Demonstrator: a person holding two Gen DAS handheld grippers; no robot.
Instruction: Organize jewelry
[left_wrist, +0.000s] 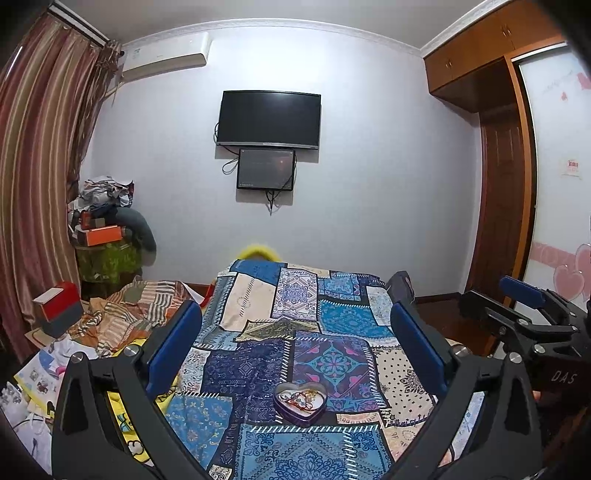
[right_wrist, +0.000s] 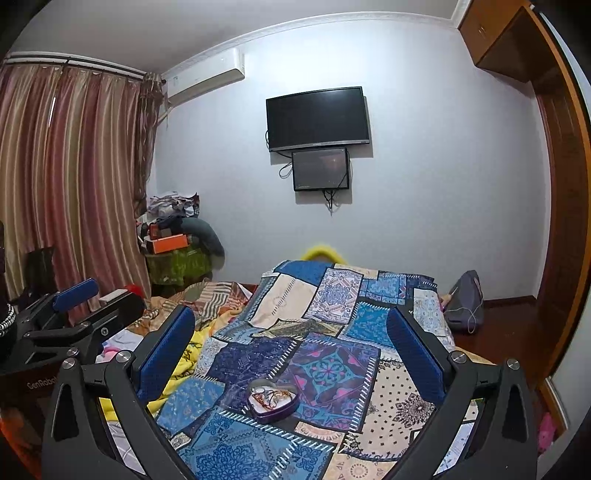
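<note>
A purple heart-shaped tin (left_wrist: 300, 403) holding tangled jewelry (left_wrist: 303, 397) sits on the blue patchwork bedspread (left_wrist: 306, 317), low centre of the frame. Both the left gripper (left_wrist: 295, 354) and right gripper (right_wrist: 291, 354) hover above it with fingers spread wide, grasping nothing. A dark television (left_wrist: 268, 119) hangs on the far wall.

We are in a home bedroom. A bed (left_wrist: 295, 369) under a blue patchwork cover fills the middle. On the wall beyond its far end hangs a dark television (left_wrist: 268, 120), with an air conditioner (left_wrist: 166, 55) high to its left. Striped curtains (left_wrist: 40, 147) hang left of the bed, and a wooden wardrobe (left_wrist: 491, 51) stands to its right.
</note>
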